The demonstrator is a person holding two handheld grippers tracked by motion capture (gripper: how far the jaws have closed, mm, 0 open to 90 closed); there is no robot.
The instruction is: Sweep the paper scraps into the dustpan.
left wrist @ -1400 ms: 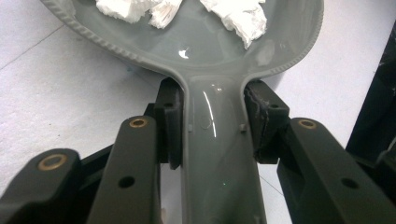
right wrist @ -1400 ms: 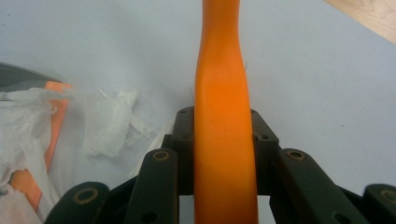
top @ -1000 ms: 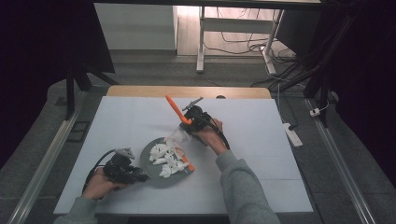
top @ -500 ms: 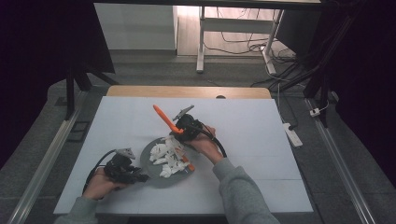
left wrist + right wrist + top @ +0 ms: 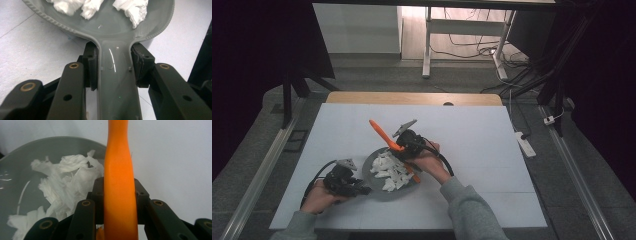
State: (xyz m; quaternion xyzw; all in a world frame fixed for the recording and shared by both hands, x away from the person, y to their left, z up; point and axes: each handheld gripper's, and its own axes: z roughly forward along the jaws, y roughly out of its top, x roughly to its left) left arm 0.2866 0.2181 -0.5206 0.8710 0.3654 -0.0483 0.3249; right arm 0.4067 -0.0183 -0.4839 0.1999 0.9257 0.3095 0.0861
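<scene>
A grey pan (image 5: pixel 371 169) with a short handle (image 5: pixel 116 82) lies on the white table at front left. It holds several torn white paper pieces (image 5: pixel 392 168) (image 5: pixel 67 6) (image 5: pixel 65 185). My left gripper (image 5: pixel 356 189) (image 5: pixel 113 68) is shut on the pan's handle, one pad on each side. My right gripper (image 5: pixel 405 148) (image 5: pixel 119 198) is shut on a long orange utensil (image 5: pixel 381 132) (image 5: pixel 118 177). The utensil's upper end points up and back-left, and its lower end reaches down to the pan's right side. The pan's rim (image 5: pixel 50 140) lies left of the utensil.
The white table top (image 5: pixel 472 135) has open room at the back and right. A wooden strip (image 5: pixel 412 98) runs along its far edge. A white power strip (image 5: pixel 526 144) lies off the right edge, and a desk frame (image 5: pixel 427 40) stands beyond the table.
My right gripper has moved left and toward the person with the orange utensil, from behind the pan to over its right side. The left gripper and the pan have stayed put.
</scene>
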